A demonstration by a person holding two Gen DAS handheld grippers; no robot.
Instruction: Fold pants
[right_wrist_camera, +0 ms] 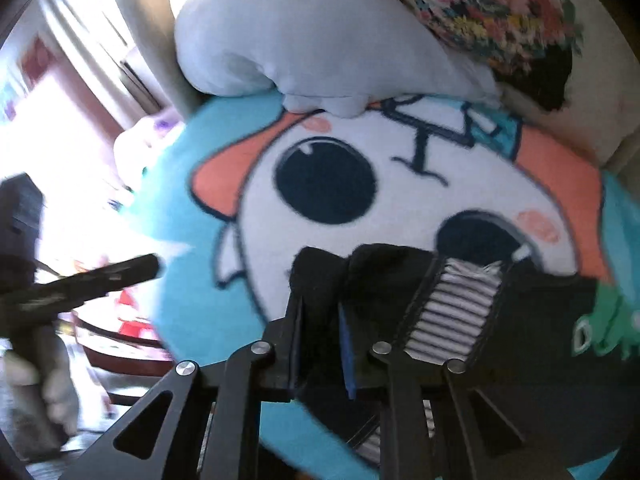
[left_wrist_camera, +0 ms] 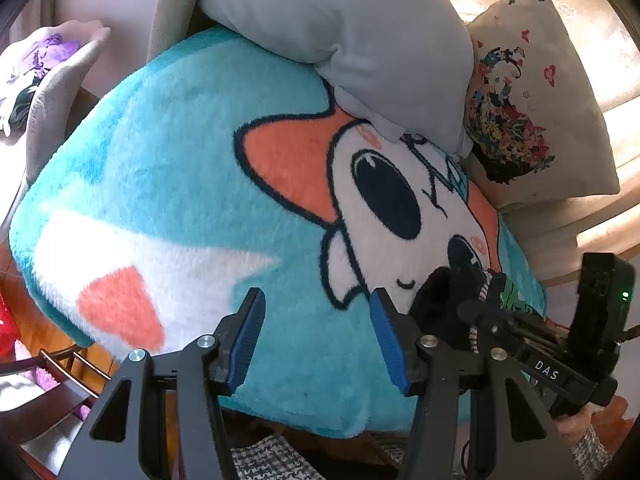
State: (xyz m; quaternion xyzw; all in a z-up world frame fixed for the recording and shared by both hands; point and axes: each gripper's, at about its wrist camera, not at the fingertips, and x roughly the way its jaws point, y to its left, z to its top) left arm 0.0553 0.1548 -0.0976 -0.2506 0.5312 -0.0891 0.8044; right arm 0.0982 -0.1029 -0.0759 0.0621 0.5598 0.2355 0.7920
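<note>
The black pants (right_wrist_camera: 532,312), with a black-and-white striped band (right_wrist_camera: 452,312) and a green print (right_wrist_camera: 608,320), lie bunched on a big plush cushion (right_wrist_camera: 400,184) with a cartoon face. My right gripper (right_wrist_camera: 320,312) is shut on a black fold of the pants. In the left wrist view the pants (left_wrist_camera: 444,304) show at the right, with the right gripper (left_wrist_camera: 532,344) on them. My left gripper (left_wrist_camera: 316,300) is open and empty over the turquoise part of the cushion (left_wrist_camera: 168,152), left of the pants.
A grey pillow (left_wrist_camera: 340,40) rests on the cushion's far edge, and a floral pillow (left_wrist_camera: 532,92) leans at the back right. A pile of clothes (left_wrist_camera: 36,64) lies at the far left. Dark wooden furniture (left_wrist_camera: 60,372) stands below left.
</note>
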